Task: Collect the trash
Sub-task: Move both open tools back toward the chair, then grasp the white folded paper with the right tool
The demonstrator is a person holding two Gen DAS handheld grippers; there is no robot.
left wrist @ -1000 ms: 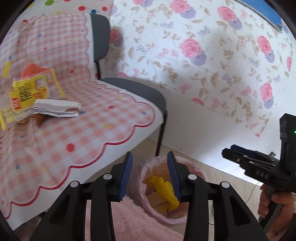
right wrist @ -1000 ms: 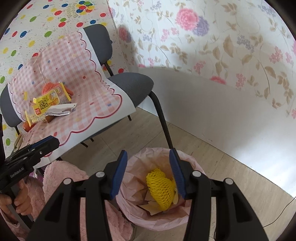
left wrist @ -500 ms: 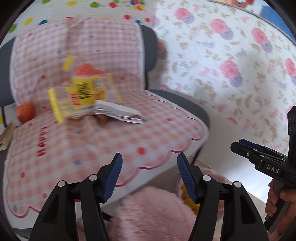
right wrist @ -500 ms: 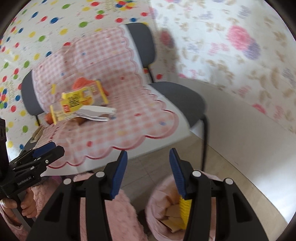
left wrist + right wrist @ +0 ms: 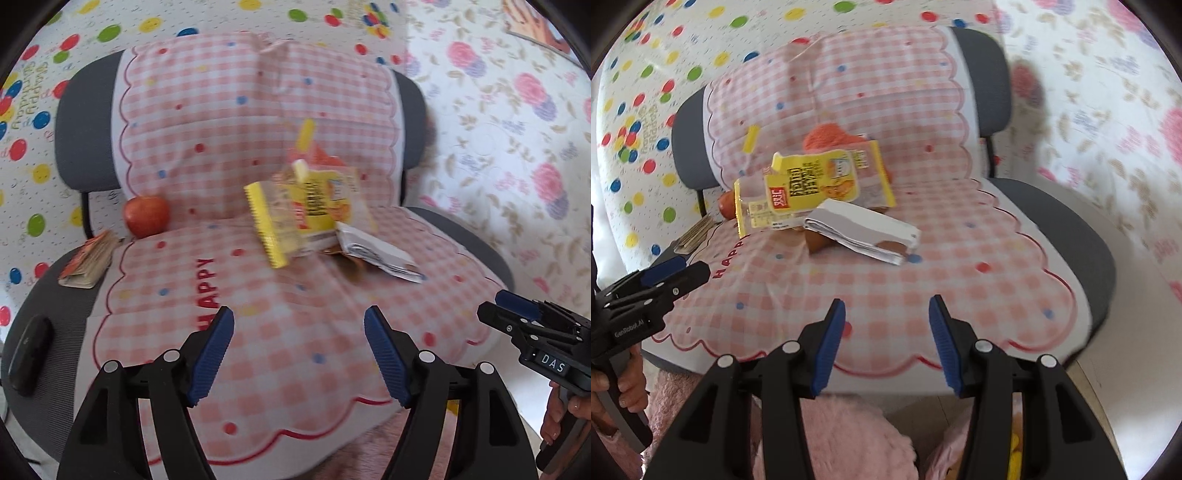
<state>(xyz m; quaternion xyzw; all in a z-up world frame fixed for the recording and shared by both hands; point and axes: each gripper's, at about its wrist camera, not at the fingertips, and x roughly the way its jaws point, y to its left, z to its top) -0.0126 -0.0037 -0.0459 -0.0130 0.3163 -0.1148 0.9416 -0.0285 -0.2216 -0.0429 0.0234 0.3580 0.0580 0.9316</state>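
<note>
Reaching toward the next piece of trash is judged to be the step in hand. Both tongs are aimed at a chair seat covered by a pink checked cloth [image 5: 280, 354], and nothing is held by either.

Left tongs [image 5: 299, 354] are seen with jaws opening wide, only cloth showing between them. Right tongs [image 5: 886, 343] are seen partly open and empty.

Trash lies ahead of both tongs, well apart from them, near the chair's backrest. A yellow snack wrapper [image 5: 812, 188] leans there, with something orange [image 5: 827, 136] partly hidden behind it. A folded white paper [image 5: 864, 236] rests just in front of the wrapper, touching it, over a brown scrap [image 5: 818, 242]. Seen from the left tongs, a red apple [image 5: 146, 216] sits ahead and to the left, beside a worn booklet [image 5: 88, 260].

Next, a further advance is judged necessary, with one pair of tongs lowered around the paper or wrapper before closing.

Both tongs are pointed downward at a slant over the seat's front edge, side by side, each gripped from below by a hand [image 5: 628, 384].
</note>
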